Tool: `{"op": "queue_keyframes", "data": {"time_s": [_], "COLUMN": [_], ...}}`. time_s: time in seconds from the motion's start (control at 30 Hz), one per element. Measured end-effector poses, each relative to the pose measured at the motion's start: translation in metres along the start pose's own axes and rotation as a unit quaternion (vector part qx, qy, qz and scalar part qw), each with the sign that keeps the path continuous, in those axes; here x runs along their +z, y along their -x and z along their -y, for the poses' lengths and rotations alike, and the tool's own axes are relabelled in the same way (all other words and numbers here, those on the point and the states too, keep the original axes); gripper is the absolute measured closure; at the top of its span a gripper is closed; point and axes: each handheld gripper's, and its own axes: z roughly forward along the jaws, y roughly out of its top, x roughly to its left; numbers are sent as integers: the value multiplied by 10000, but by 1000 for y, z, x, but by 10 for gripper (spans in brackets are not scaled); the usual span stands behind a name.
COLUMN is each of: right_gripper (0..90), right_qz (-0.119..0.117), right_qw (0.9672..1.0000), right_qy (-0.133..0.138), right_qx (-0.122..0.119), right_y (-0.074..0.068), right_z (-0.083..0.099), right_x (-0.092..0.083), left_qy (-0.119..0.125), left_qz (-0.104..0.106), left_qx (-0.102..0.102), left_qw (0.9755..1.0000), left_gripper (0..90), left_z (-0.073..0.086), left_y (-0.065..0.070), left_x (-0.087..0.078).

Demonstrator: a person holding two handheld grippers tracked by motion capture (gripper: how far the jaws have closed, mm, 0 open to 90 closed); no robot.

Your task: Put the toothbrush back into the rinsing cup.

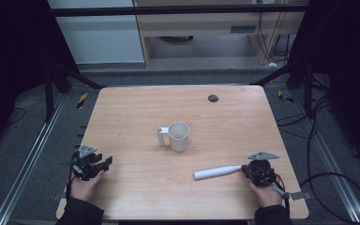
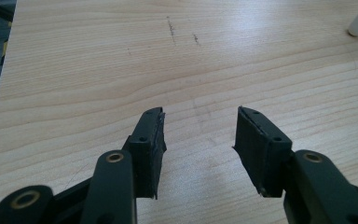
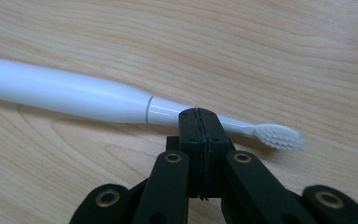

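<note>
Right claw [image 3: 199, 112]: I am seeing its jaws pressed fully together, pad against pad, with nothing between them. The tips are sitting just in front of the thin neck of the white electric toothbrush [image 3: 74, 95], which is lying flat on the light wooden worktop [image 1: 131, 117]; whether they are touching the neck I cannot tell. In the right gripper view the bristle head is lying to the right of the tips and the thick handle is running off to the left.

From the high view, taking the white plastic mug [image 1: 178, 136] with its tubular side handle as landmark: the toothbrush [image 1: 217, 172] is lying nearer to me and to the right of it, well apart.

Left claw [image 2: 200, 135]: I am holding it open, jaws standing wide, nothing between them, over bare wood nearer to me and left of the mug.
</note>
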Motion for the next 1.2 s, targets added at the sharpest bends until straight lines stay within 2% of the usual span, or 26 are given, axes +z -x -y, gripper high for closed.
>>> {"op": "queue_keyframes", "data": {"time_s": [0.67,1.2], "right_gripper": [894,894], "right_qz": [85,-27], "right_qw": [10000,10000], "right_qy": [9,88], "right_qx": [-25,16], "right_y": [1,0], "right_z": [-15,-30], "right_x": [15,29], "left_qy": [-2,-1], "left_qz": [-4,-9], "left_qx": [1,-1], "left_qw": [10000,10000], "left_gripper": [514,514], "left_z": [0,0], "left_y": [0,0], "left_x": [0,0]}}
